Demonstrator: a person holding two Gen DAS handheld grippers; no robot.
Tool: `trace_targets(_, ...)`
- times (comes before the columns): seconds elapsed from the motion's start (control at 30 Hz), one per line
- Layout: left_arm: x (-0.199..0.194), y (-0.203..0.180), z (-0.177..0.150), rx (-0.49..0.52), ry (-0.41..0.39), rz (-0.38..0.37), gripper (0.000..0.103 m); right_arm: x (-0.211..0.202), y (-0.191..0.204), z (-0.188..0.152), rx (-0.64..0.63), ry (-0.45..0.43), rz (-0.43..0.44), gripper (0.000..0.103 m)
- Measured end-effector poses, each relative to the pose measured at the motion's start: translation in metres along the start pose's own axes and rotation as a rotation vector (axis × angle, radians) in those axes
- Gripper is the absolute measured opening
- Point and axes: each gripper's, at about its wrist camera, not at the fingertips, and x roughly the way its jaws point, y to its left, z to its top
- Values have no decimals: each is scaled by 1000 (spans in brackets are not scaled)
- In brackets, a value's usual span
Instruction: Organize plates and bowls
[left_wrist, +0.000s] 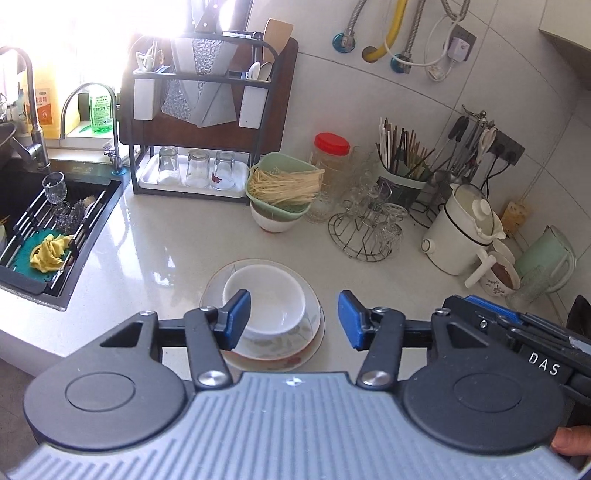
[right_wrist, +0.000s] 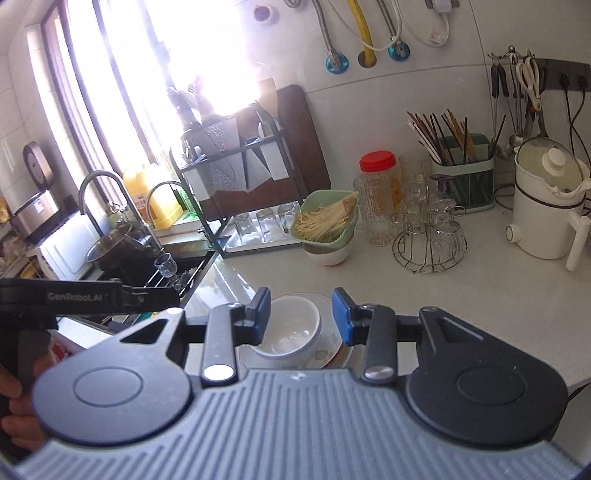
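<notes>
A white bowl (left_wrist: 271, 304) sits in a stack of floral plates (left_wrist: 299, 343) on the white counter, near its front edge. My left gripper (left_wrist: 293, 319) is open and empty, raised above the stack with its blue pads either side of the bowl's right half. My right gripper (right_wrist: 301, 315) is open and empty too, just above the same bowl (right_wrist: 291, 328) and plates (right_wrist: 332, 350). A green strainer of noodles (left_wrist: 284, 182) rests on another white bowl (left_wrist: 275, 221) farther back.
The sink (left_wrist: 44, 221) with a rack, a glass and cloths lies to the left. A black rack with upturned glasses (left_wrist: 197, 170) stands behind. A wire glass stand (left_wrist: 365, 229), a red-lidded jar (left_wrist: 332, 155), a chopstick holder (left_wrist: 402, 166) and a white kettle (left_wrist: 461, 229) fill the right.
</notes>
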Motion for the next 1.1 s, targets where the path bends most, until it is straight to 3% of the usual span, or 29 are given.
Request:
trace_targets(0.23, -20, -6, -30, 7, -9, -2, 65, -23, -1, -23, 11, -19, -19, 41)
trace_targets(0.5, -28, -16, -60, 35, 5, -2, 88, -44, -5, -42, -11, -61, -67, 70)
trace_targets(0.7, -35, -19, -72, 46, 7, 10, 96, -55, -6, -55, -24, -72, -83, 73)
trace_targets(0.9, -49, -18, -80, 50, -19, 33, 100, -61, -1, -67, -43, -85, -87, 88)
trace_targets(1.1, -53, -13, -86, 35, -21, 53, 100, -65, 1, -72, -71, -91, -101, 88)
